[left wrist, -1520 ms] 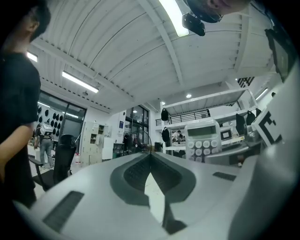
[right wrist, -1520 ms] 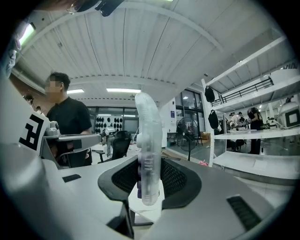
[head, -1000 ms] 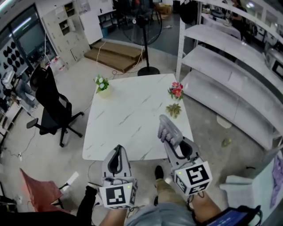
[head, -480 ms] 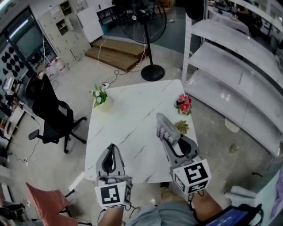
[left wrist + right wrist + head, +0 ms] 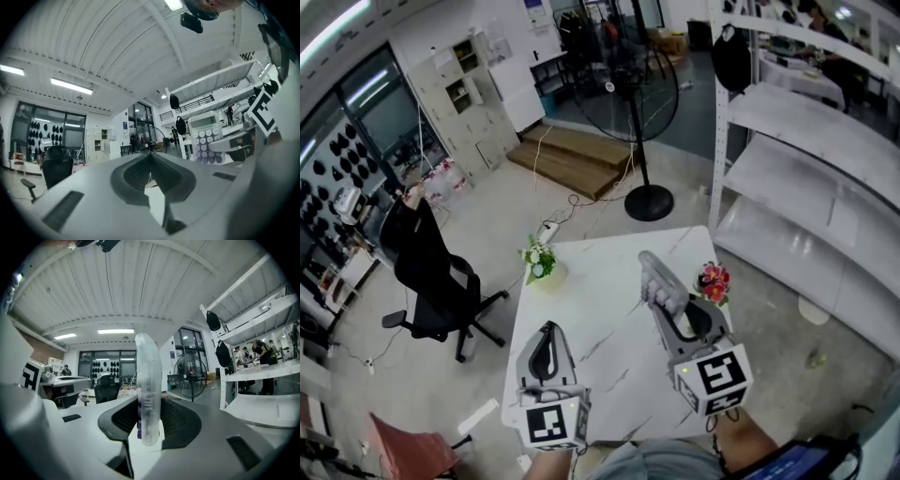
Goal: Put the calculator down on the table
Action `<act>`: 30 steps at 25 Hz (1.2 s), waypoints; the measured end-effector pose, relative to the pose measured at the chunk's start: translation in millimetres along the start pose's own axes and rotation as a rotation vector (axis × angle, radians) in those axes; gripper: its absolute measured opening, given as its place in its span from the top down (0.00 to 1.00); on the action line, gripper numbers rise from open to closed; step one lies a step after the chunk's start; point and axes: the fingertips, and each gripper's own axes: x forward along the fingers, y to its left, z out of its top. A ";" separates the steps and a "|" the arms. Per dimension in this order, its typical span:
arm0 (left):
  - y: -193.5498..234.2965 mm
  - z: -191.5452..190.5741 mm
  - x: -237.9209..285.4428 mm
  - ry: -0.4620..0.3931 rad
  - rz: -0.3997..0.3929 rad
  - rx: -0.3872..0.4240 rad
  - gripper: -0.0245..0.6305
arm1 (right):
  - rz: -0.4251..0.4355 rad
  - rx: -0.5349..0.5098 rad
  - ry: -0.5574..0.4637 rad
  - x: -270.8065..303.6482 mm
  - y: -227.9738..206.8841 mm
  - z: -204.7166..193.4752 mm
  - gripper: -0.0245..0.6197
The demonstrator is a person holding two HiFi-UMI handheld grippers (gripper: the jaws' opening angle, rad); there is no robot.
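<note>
The grey calculator (image 5: 660, 281) with pale round keys stands edge-on between the jaws of my right gripper (image 5: 673, 317), which is shut on its lower end and holds it level above the right half of the white marble table (image 5: 600, 281). In the right gripper view the calculator (image 5: 148, 380) rises as a thin upright slab out of the right gripper (image 5: 149, 405). My left gripper (image 5: 548, 330) hovers over the table's near left part, its jaws shut with nothing in them. The left gripper view shows the left gripper (image 5: 150, 157) and the calculator's key face (image 5: 206, 138) off to the right.
A pot of white flowers (image 5: 541, 262) stands at the table's far left corner and red flowers (image 5: 713, 278) at its right edge. A black office chair (image 5: 431, 272) is on the left, a standing fan (image 5: 643, 112) lies beyond, white shelves (image 5: 806, 187) on the right, and a red chair (image 5: 403, 448) near left.
Both grippers have advanced together over the table's near part, the calculator still held in the right one. The view has swung up, so the table sits lower in the picture.
</note>
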 end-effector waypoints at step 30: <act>46.0 -133.7 85.3 0.199 -0.120 -0.124 0.95 | -0.062 0.073 0.396 104.5 12.7 -165.2 0.74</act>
